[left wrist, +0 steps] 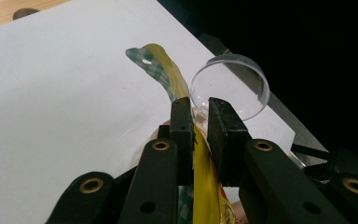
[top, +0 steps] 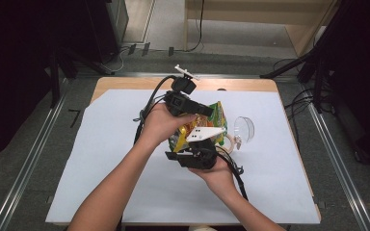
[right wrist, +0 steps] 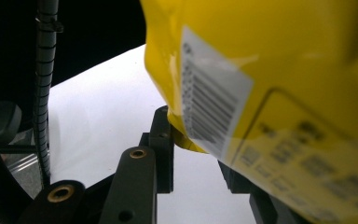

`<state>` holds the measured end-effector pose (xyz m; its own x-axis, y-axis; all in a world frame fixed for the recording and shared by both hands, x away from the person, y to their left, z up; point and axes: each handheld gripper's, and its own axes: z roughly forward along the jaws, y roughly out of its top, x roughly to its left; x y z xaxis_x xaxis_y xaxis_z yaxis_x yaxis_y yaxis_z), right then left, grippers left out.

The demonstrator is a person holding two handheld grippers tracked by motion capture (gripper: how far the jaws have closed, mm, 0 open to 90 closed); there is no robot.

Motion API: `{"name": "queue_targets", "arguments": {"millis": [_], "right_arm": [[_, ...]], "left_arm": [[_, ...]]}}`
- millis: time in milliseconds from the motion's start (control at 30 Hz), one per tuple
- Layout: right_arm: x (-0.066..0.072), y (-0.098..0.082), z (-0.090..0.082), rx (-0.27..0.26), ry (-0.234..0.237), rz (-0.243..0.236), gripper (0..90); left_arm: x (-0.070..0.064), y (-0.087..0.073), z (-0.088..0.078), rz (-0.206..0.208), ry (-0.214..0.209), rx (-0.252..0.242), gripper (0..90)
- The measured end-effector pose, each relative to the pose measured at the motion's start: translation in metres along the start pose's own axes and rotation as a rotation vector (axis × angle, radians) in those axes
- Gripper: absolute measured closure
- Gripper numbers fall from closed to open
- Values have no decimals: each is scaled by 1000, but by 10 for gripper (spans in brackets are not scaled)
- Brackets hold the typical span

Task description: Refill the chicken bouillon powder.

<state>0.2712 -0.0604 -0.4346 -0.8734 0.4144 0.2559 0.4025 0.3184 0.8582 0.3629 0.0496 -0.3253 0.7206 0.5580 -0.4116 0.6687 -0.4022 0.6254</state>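
While both the left gripper (left wrist: 199,116) and right gripper (right wrist: 196,154) are clamped on the snack bag (top: 207,122), pull apart evenly over the clear cup (top: 244,129), no jerking.

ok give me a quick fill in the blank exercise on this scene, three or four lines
1. Both grippers hold a snack bag whose main colour is ____.
2. The left gripper pinches the bag's thin ____ edge between its pads.
3. In the right gripper view, a white label on the bag carries a ____.
4. The clear plastic cup lies on its ____ on the white sheet.

Missing words: yellow; top; barcode; side
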Motion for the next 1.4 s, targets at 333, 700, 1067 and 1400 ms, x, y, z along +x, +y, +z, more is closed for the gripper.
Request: {"name": "queue_targets", "arguments": {"millis": [333,700,1067,1400], "right_arm": [[2,2,-1,5,-1,-10,704],[3,3,-2,3,10,1,704],[2,3,-2,6,3,0,704],[3,4,-3,4,-4,-14,704]], "left_arm": [[1,0,-1,-2,2,-3,807],[1,1,-1,-1,11,6,804],[-1,0,-1,6,18,0,803],[-1,0,-2,6,10,-5,802]]}}
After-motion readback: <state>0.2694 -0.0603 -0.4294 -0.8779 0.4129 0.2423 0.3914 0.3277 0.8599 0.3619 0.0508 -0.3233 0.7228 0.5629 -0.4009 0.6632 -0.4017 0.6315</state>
